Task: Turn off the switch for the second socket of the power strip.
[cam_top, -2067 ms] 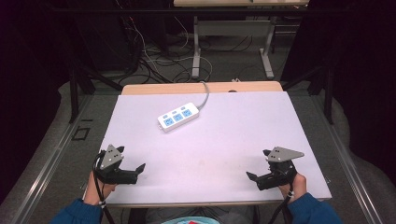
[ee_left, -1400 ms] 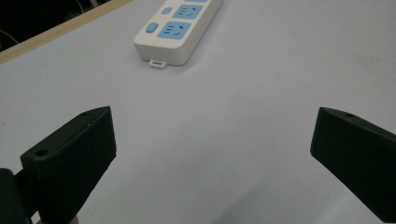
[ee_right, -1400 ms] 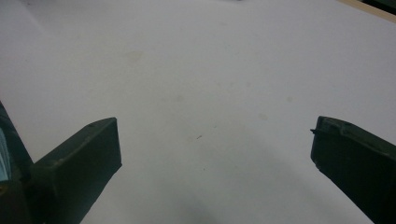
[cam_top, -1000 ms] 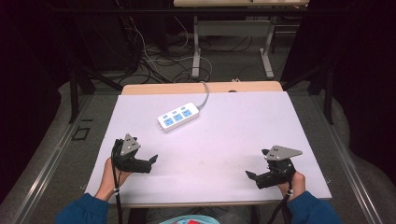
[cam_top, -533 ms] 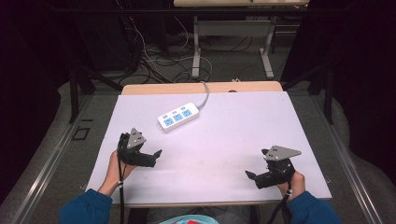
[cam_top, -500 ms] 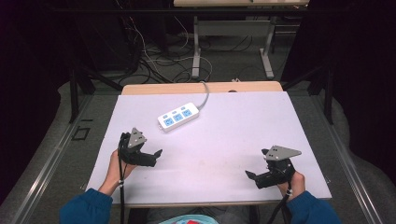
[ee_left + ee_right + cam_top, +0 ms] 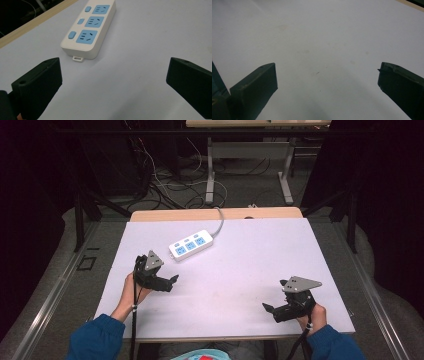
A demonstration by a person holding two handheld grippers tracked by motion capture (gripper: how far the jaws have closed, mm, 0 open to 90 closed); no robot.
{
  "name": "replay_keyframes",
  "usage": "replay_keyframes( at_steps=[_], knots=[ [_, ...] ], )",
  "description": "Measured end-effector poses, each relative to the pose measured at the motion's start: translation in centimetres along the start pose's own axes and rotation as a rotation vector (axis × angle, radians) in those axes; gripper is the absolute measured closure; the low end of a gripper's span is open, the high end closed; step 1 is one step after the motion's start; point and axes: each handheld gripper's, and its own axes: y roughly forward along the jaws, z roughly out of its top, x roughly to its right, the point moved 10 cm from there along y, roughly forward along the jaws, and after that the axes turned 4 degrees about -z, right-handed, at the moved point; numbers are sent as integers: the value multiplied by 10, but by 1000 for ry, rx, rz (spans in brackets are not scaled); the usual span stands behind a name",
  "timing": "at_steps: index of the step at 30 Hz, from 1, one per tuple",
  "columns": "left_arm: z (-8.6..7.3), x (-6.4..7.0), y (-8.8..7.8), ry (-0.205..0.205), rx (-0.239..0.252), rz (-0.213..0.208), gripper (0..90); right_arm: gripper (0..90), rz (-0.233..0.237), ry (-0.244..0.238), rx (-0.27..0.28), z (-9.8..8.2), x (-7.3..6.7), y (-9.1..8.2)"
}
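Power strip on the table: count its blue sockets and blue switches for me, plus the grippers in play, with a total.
Power strip: 1
Blue sockets: 3
Blue switches: 3
Grippers: 2, left gripper and right gripper, both open
Total: 9

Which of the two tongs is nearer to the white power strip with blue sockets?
The left tongs: they sit just below the white plastic power strip with blue sockets, jaws open toward it. The right tongs rest far away, by the table's near right corner.
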Motion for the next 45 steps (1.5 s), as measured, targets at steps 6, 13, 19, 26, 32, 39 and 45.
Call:
replay_keyframes(
  at_steps=[6,13,19,26,32,39,45],
  knots=[
    [8,-3,5,-12,19,-10,0,21,7,-9,4,1,0,0],
    [14,-10,14,-24,25,-16,1,21,-1,-7,4,1,-1,1],
    [17,-14,21,-34,13,-24,1,21,9,-13,7,1,0,1],
    [19,-22,28,-49,-3,-23,1,21,2,-10,2,0,0,1],
    [23,-27,34,-58,-1,-19,0,23,9,-8,-7,-1,-2,1],
    [27,-38,47,-70,-23,-16,0,24,9,-7,-9,-1,-2,1],
    [28,-43,54,-84,-25,-13,0,25,13,-21,-12,-1,-2,2]
  ],
)
